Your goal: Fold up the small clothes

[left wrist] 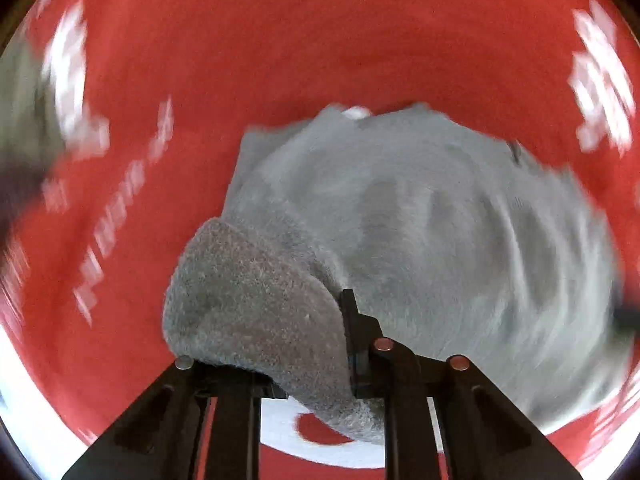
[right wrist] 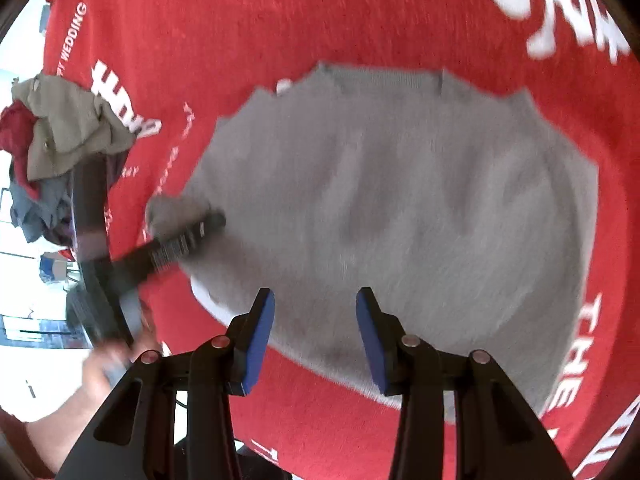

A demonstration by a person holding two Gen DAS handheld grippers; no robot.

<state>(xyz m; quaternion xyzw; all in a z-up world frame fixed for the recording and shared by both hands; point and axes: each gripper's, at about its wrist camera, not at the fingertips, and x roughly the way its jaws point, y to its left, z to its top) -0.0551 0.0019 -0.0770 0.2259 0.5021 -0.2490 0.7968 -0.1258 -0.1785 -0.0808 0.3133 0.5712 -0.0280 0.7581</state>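
Observation:
A grey knit sweater (right wrist: pixel 400 208) lies spread on a red cloth, neckline (right wrist: pixel 384 76) at the far side. My left gripper (left wrist: pixel 320 340) is shut on a bunched fold of that sweater (left wrist: pixel 256 304); the fabric drapes over and hides one finger. The right wrist view shows the left gripper (right wrist: pixel 208 220) at the sweater's left edge with the grey fold lifted in it. My right gripper (right wrist: pixel 316 300) hovers over the sweater's near edge. It is open, its blue pads (right wrist: pixel 260 344) are apart, and nothing is between them.
The red cloth (right wrist: pixel 280 20) with white lettering covers the table. A pile of other clothes (right wrist: pixel 60 140), tan, red and blue-grey, sits at the far left. A person's hand (right wrist: pixel 112 364) holds the left gripper's handle at the near left.

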